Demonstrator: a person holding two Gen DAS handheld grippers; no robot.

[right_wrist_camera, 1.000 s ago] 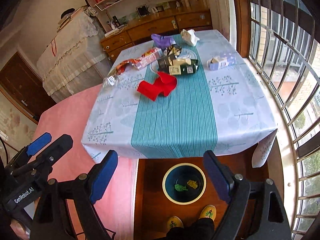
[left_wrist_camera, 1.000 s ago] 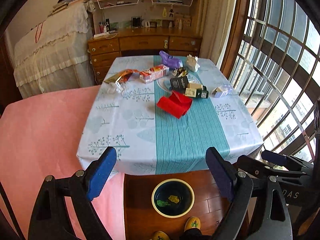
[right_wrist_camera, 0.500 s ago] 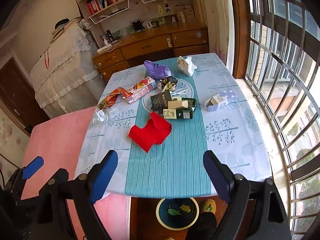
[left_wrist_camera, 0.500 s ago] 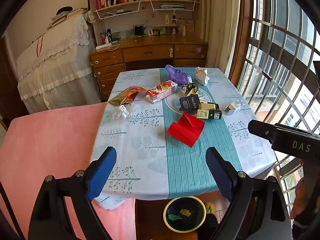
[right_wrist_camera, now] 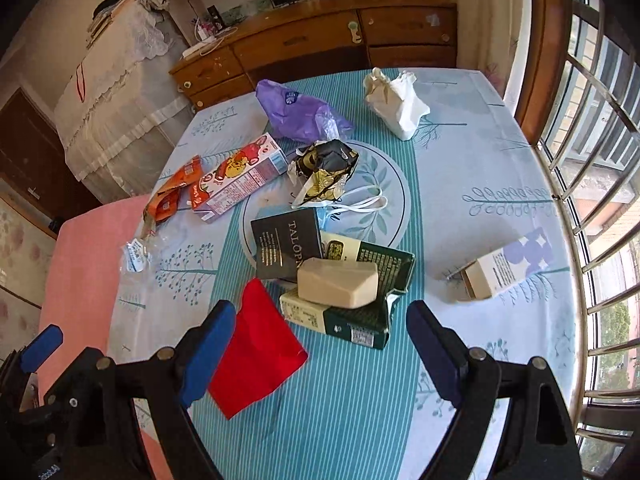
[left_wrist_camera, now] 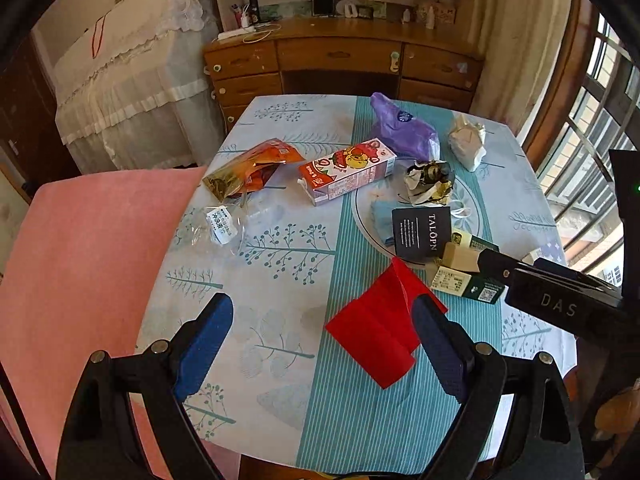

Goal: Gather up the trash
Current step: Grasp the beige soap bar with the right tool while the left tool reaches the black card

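Two tools hung with fingers apart and empty over the surface [left_wrist_camera: 280,400], the left tool [left_wrist_camera: 320,344] nearest the red paper [left_wrist_camera: 384,328] lying just ahead, its long axis slanting away rightward, while the right tool [right_wrist_camera: 320,344] faced the green box [right_wrist_camera: 360,300].

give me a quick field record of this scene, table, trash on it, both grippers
surface: table with a blue leaf-print cloth
trash near: red paper, green box with a beige box on top, black booklet
trash far: juice carton, orange wrapper, purple bag, white bag
trash right: purple-and-white carton
left gripper: open, holding nothing
right gripper: open, holding nothing
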